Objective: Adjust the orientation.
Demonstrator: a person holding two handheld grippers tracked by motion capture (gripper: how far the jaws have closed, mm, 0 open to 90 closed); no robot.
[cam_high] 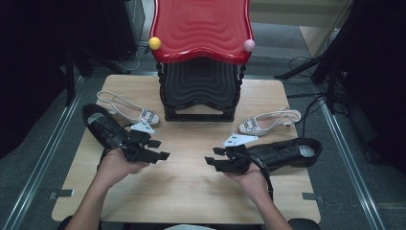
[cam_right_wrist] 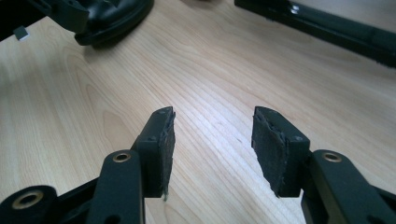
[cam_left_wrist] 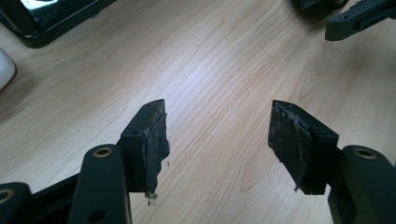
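My left gripper [cam_high: 163,149] hovers low over the wooden table [cam_high: 191,191], left of centre, pointing right. Its jaws stand open with nothing between them [cam_left_wrist: 217,140]. My right gripper [cam_high: 211,155] faces it from right of centre, also open and empty [cam_right_wrist: 212,144]. A black lace-up shoe [cam_high: 99,123] lies behind the left hand, and its toe [cam_right_wrist: 112,18] appears in the right gripper view. A second black shoe [cam_high: 287,152] lies behind the right hand. Two white slingback heels, one on the left [cam_high: 127,109] and one on the right [cam_high: 268,120], rest farther back.
A shoe rack with a red top shelf [cam_high: 201,28] and a black lower shelf [cam_high: 201,86] stands at the table's back centre; its black base [cam_left_wrist: 46,18] [cam_right_wrist: 327,28] shows in both gripper views. Bare wood lies between the two grippers. Cables run on the floor at right.
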